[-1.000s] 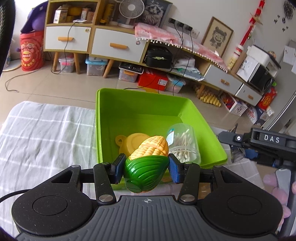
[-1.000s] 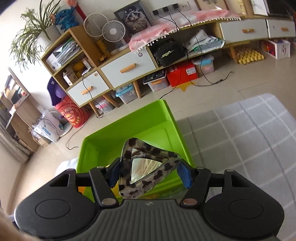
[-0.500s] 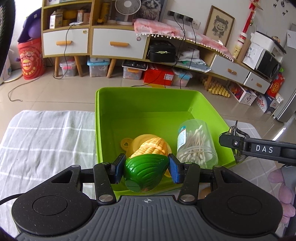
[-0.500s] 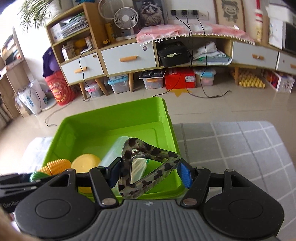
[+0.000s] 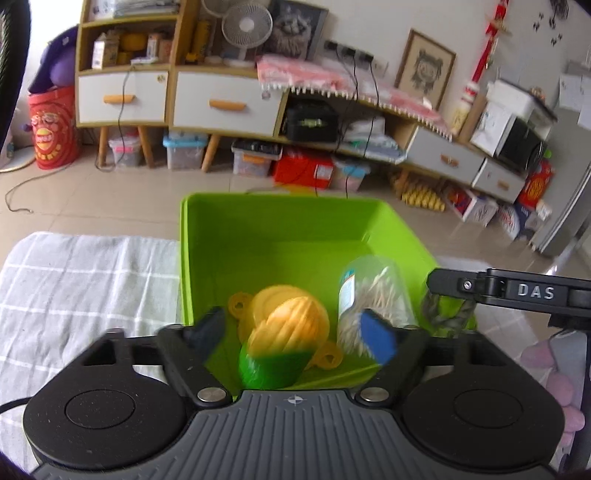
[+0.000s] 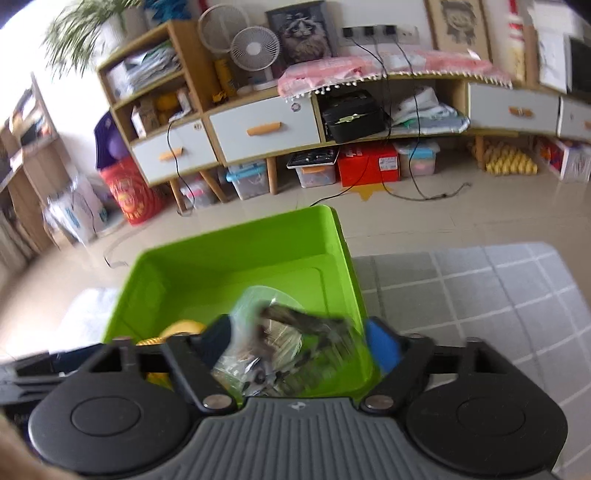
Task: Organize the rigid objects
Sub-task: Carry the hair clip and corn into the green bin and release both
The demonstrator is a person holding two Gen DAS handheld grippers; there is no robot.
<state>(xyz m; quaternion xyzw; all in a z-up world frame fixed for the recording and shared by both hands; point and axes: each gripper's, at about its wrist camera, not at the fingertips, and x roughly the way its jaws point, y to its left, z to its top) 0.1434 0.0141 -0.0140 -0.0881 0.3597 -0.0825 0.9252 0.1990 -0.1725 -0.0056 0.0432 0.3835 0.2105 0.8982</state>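
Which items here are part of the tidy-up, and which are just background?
In play:
- green bin
- toy corn, dropping free between the opening left gripper fingers
- leopard-print hair clip, blurred, loose between the opening right gripper fingers
- cotton swab jar and yellow lid, in the bin

Background:
- checked cloth
- cabinet
- fan
- floor boxes

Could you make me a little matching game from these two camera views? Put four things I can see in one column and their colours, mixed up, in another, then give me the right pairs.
Things:
1. bin
2. toy corn
3. cotton swab jar
4. hair clip

Colours:
A. clear, with white sticks inside
B. dark leopard spots
C. bright green all over
D. yellow top, green base

Pairs: 1-C, 2-D, 3-A, 4-B
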